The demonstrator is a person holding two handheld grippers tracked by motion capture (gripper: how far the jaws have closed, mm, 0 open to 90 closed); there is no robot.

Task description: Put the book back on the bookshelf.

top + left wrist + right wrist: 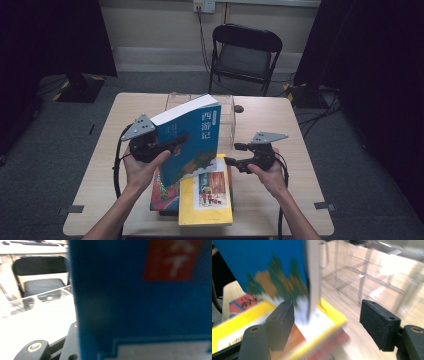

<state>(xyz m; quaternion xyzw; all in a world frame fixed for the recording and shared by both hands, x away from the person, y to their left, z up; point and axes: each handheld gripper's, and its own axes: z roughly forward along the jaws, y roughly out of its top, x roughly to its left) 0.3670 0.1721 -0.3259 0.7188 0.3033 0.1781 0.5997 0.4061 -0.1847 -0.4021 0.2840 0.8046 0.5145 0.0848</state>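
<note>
Near table edge: yellow book (206, 197) flat on a stack
Left gripper (165, 146): jaws clamped on blue book (192, 137), lifted, tilted
Right gripper (231, 155): jaws wide, nothing gripped
Beyond: clear organizer (226, 119), chair (244, 52)

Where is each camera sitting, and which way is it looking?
High view: above the person's side, looking forward and down at the table; both forearms, left gripper and right gripper show.
Left gripper view: rides the left gripper, facing the blue book close up; one black jaw shows.
Right gripper view: rides the right gripper, facing the blue book's lower corner over the yellow book; both jaws show, apart.
All share the blue book.
</note>
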